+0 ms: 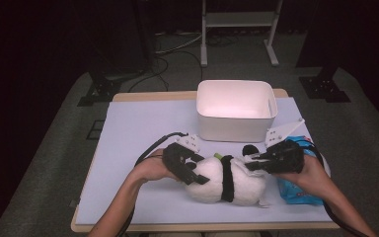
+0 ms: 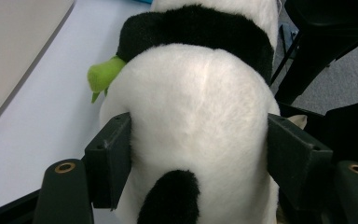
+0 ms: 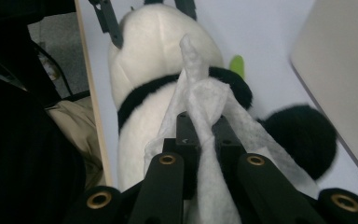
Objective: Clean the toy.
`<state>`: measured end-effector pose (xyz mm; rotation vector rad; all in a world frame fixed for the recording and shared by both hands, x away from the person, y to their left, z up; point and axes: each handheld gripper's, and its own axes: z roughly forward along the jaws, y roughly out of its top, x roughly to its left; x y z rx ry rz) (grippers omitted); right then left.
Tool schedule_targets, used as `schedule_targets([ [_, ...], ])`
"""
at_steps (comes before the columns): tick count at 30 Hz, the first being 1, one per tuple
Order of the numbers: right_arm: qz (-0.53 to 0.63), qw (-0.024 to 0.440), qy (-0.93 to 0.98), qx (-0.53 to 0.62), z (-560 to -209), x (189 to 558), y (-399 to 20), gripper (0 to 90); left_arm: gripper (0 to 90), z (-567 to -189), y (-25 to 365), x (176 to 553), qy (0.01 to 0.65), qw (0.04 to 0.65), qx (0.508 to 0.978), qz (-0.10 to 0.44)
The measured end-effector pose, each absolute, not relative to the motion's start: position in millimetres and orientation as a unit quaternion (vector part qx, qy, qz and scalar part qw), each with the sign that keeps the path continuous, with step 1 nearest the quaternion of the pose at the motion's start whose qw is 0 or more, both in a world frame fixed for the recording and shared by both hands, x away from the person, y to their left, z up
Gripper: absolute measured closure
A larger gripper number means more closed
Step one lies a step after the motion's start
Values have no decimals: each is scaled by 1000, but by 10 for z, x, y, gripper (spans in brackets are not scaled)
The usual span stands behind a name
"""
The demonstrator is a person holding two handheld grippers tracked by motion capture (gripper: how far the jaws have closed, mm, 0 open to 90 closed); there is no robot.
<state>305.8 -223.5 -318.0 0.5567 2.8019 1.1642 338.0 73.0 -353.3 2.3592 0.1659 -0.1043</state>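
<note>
A black-and-white plush panda (image 1: 227, 185) lies on its side on the pale blue mat (image 1: 133, 143) near the front edge. My left gripper (image 1: 200, 173) clamps its white rounded end; in the left gripper view both pads press into the plush (image 2: 200, 107) from either side. A small green piece (image 2: 102, 77) sticks out by the black band. My right gripper (image 1: 251, 163) is at the panda's other end, shut on a crumpled white wipe (image 3: 205, 98) that rests against the fur beside the black ear (image 3: 303, 135).
A white plastic bin (image 1: 237, 131) stands just behind the panda at the middle back of the mat. A blue wipe packet (image 1: 296, 193) lies under my right hand. The table's front edge (image 1: 202, 227) is close to the panda.
</note>
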Motion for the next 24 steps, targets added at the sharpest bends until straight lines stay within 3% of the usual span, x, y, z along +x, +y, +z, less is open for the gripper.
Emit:
schedule_targets([
  [18,338,16,932,131,-3214,3169,-1671,836,287,-3530,723,3389,68,382,921,-43],
  [24,346,16,928,137,-3253,3165,-1778,837,193,-3516,709,3404,78,390,917,-41],
])
